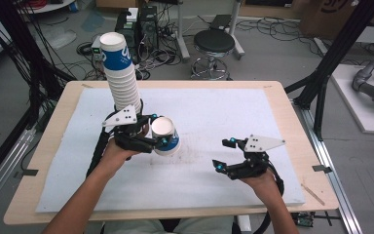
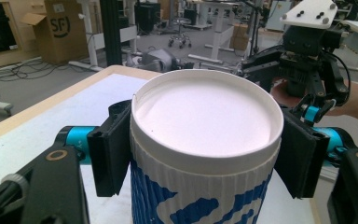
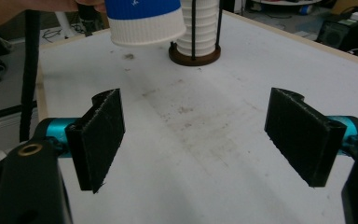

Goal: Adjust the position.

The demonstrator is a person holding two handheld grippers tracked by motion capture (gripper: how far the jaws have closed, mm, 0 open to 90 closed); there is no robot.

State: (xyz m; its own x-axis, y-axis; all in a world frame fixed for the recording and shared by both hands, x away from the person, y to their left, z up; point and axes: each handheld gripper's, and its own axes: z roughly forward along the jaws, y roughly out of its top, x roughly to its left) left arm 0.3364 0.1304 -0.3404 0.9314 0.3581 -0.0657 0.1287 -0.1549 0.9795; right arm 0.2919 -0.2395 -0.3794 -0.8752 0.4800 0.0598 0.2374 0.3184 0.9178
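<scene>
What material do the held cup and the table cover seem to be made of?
Cup: apparently paper, matte, with a ribbed white wall, blue print and a rolled rim. Cover: looks like a thin white foam or felt sheet, matte and slightly rough, with grey scuff marks at its middle; which of the two cannot be told.

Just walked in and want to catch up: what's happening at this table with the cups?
A person holds tongs in each hand over a white mat on the table. The left tongs are shut on a single blue-and-white paper cup, held upside down above the mat, its base facing up. Behind it a tall stack of cups stands in a round holder. The right tongs hang open with nothing between them, apart from the cup.
</scene>
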